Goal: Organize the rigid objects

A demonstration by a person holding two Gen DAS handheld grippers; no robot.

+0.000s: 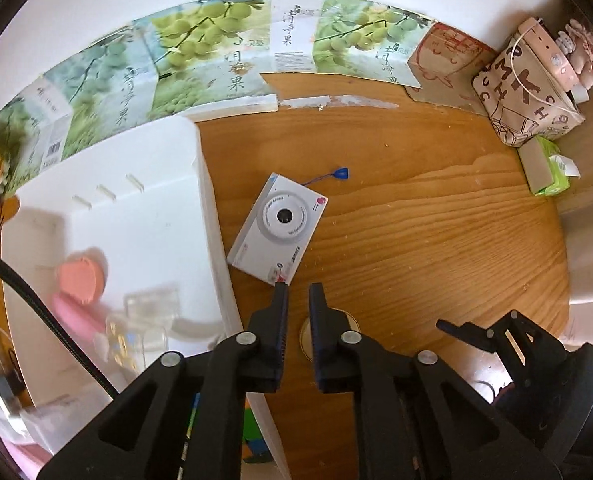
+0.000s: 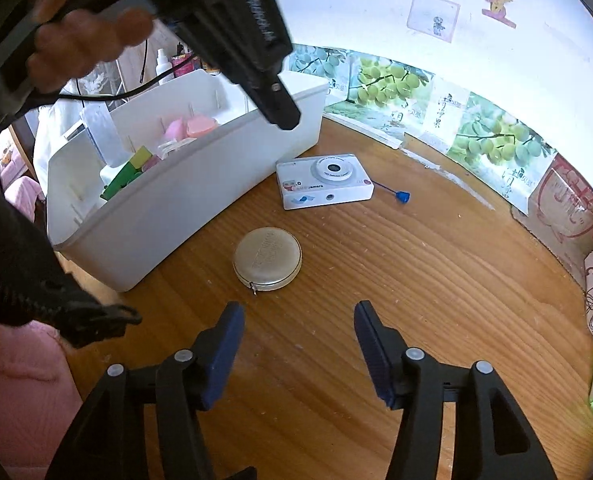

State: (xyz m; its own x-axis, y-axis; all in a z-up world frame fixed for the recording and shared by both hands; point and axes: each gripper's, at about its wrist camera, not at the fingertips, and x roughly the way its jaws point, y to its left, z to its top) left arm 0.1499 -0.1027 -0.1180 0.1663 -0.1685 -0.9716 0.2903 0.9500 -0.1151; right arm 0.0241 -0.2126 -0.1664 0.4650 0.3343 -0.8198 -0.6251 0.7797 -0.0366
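A white toy camera (image 1: pixel 278 228) (image 2: pixel 324 186) lies flat on the wooden table, beside the white storage bin (image 1: pixel 212 200) (image 2: pixel 200 200). A round gold tin (image 2: pixel 267 258) lies nearer; in the left wrist view only a sliver of the tin (image 1: pixel 302 340) shows between my fingers. My left gripper (image 1: pixel 298 292) (image 2: pixel 286 118) points steeply down above the table by the bin's wall, its fingers almost together with nothing between them. My right gripper (image 2: pixel 298 312) (image 1: pixel 480 324) stands open and empty just short of the tin. The bin holds a pink round case (image 1: pixel 81 276), clear boxes and a green block (image 2: pixel 124 178).
A blue tag (image 1: pixel 341 173) on a thin cord lies behind the camera. Fruit-print cardboard (image 1: pixel 200 68) lines the back wall. At the far right are a brown carton (image 1: pixel 444 56), a patterned pouch (image 1: pixel 524 100) and a green tissue pack (image 1: pixel 548 168). A hand (image 2: pixel 76 40) holds the left gripper.
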